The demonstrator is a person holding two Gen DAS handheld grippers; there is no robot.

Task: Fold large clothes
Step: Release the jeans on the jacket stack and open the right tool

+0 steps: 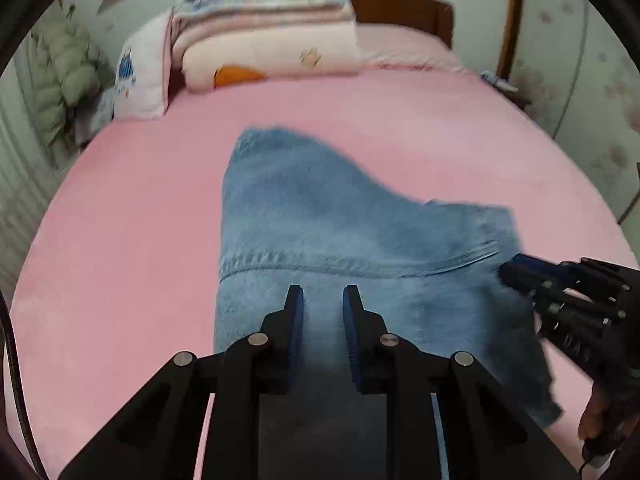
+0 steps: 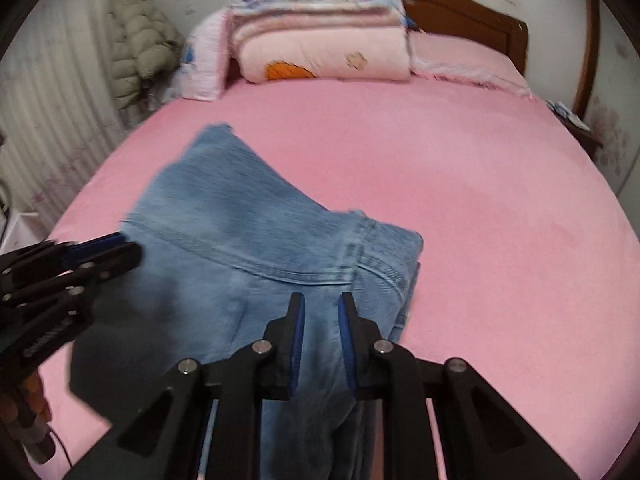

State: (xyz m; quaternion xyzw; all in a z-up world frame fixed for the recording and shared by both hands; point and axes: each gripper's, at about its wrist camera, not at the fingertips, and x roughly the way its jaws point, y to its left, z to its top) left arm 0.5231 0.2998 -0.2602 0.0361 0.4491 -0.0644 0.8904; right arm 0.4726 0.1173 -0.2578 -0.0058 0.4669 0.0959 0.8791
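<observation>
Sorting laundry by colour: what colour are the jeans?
Faded light blue jeans, clearest in the right wrist view.

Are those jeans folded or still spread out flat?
Folded: the jeans lie doubled over on the bed, layers stacked at one edge.

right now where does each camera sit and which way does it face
Left wrist: on the left gripper, facing up the pink bed sheet over the blue denim jeans; own open fingers, right gripper at right.
Right wrist: on the right gripper, same heading; own open fingers, left gripper at left.
Shared: jeans, sheet, folded pink quilts, brown wooden headboard.
</observation>
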